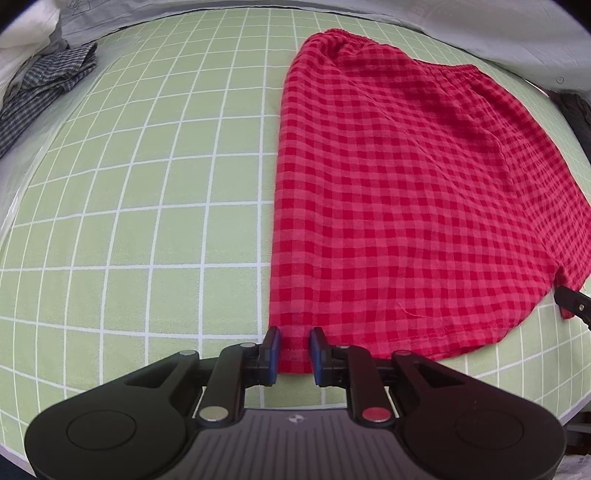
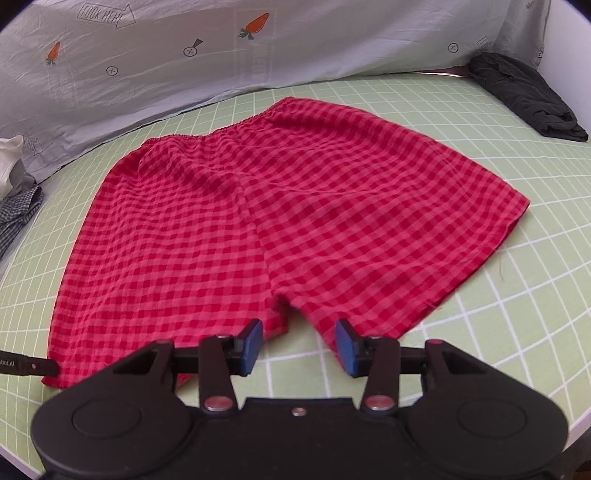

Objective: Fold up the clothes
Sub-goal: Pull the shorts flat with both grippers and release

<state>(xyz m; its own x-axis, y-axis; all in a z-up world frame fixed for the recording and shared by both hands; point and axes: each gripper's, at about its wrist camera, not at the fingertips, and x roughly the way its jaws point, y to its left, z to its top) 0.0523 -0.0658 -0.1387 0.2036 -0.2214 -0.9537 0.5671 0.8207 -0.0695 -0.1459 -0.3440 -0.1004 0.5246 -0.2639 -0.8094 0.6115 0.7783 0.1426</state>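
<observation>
Red checked shorts (image 1: 406, 192) lie flat on the green grid mat (image 1: 129, 203), waistband at the far side, leg hems towards me. My left gripper (image 1: 294, 350) is open, its blue pads on either side of the near left hem corner. In the right wrist view the shorts (image 2: 258, 221) spread across the mat (image 2: 517, 295). My right gripper (image 2: 299, 345) is open, its blue pads straddling the crotch gap between the two leg hems. The left gripper's finger (image 2: 29, 367) shows at the left hem corner, and the right gripper's finger (image 1: 572, 302) at the right hem.
A grey-blue checked garment (image 1: 44, 88) lies crumpled at the mat's far left, beside white cloth (image 1: 26, 33). A dark garment (image 2: 524, 92) lies at the far right corner. A grey printed sheet (image 2: 184, 55) runs along the back edge.
</observation>
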